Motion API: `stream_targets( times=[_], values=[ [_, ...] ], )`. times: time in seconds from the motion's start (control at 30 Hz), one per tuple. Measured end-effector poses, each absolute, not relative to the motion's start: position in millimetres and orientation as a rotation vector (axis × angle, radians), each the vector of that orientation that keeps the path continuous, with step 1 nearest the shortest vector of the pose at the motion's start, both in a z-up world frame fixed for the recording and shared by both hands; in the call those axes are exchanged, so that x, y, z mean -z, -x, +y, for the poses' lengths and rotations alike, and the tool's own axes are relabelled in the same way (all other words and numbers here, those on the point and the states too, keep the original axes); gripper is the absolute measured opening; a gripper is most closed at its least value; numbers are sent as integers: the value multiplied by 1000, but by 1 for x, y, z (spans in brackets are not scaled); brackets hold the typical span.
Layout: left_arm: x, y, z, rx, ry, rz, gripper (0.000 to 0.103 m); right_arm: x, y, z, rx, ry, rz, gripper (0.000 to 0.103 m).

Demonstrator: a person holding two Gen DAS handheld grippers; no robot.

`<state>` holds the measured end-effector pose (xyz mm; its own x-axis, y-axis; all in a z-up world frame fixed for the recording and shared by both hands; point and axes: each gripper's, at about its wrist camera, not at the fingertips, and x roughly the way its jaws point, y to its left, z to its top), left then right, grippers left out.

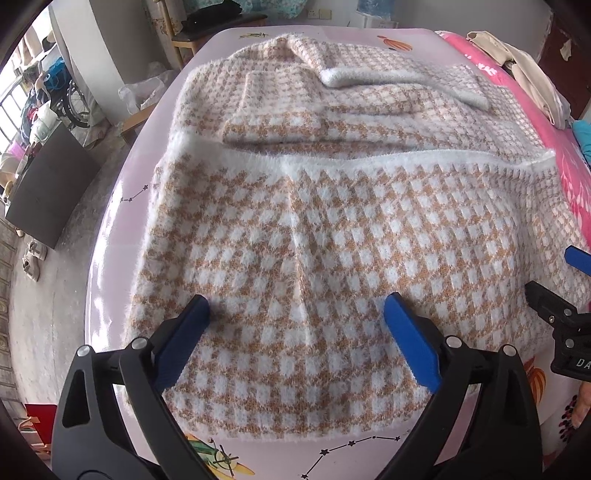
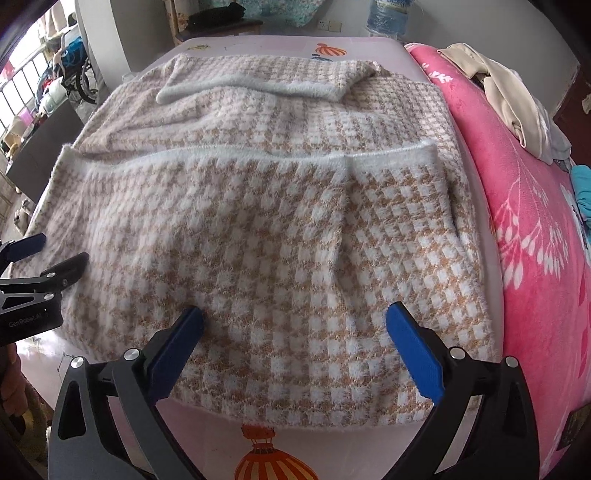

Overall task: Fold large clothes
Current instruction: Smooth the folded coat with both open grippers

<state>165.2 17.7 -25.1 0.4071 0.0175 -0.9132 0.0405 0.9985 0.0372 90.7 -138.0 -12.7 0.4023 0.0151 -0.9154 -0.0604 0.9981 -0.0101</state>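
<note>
With the sweater (image 1: pixel 295 236) lying on the counter (image 1: pixel 122 229), near half folded over itself, both my grippers, left (image 1: pixel 295 332) and right (image 2: pixel 295 339), hang over it with jaws wide and empty; next, I judge, comes gripping the near fold.

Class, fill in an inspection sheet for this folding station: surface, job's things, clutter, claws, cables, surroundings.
Surface: pale pink printed sheet with balloon and constellation pictures.
Job's things: fuzzy tan-and-white checked sweater, lying flat, near part folded over with its white hem across the middle.
Clutter: beige garment on the pink blanket.
Claws: left claw and right claw open, over the sweater's near edge, holding nothing.
Cables: nothing seen.
Surroundings: wheelchair, dark cabinet, wooden table.
</note>
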Motion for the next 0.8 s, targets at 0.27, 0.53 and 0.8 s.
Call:
stream_targets(
  times=[0.27, 0.53, 0.8],
  values=[
    [28, -167, 22, 23, -35, 1156, 95, 19, -90, -149, -73, -54, 1160, 97],
    [29, -159, 21, 39, -67, 1102, 95, 21, -87, -153, -82, -89, 1144, 97],
    [27, -150, 29, 104, -72, 1030, 96, 23, -84, -156, -82, -103, 1134, 97]
  ],
)
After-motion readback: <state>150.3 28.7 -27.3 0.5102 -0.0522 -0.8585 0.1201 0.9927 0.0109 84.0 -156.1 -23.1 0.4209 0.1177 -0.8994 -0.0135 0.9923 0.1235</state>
